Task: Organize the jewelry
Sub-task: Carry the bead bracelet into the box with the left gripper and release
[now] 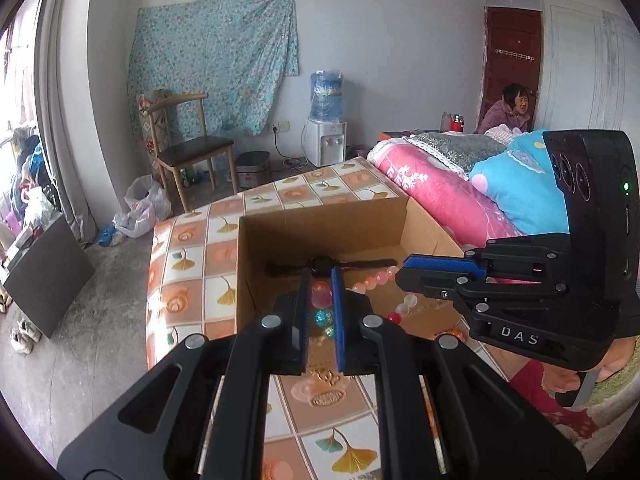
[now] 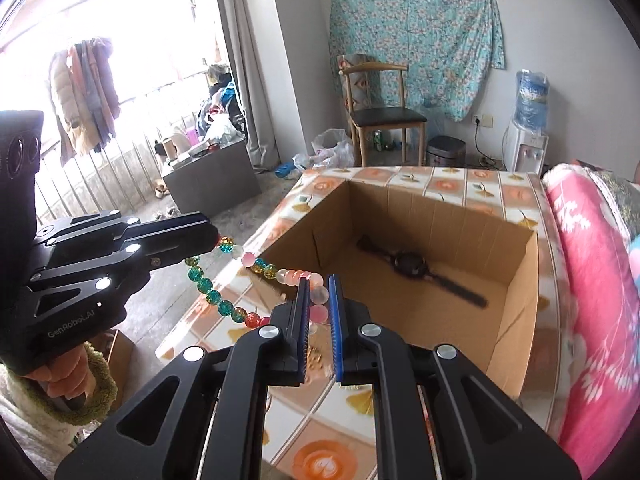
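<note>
Left gripper and right gripper, each clamped on the beads, above box holding watch.

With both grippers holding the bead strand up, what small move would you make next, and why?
Probably carry both grippers forward over the cardboard box, then lower. The left gripper and right gripper each pinch the bead strand, which sags between them short of the box's near wall; a watch already lies inside.
</note>
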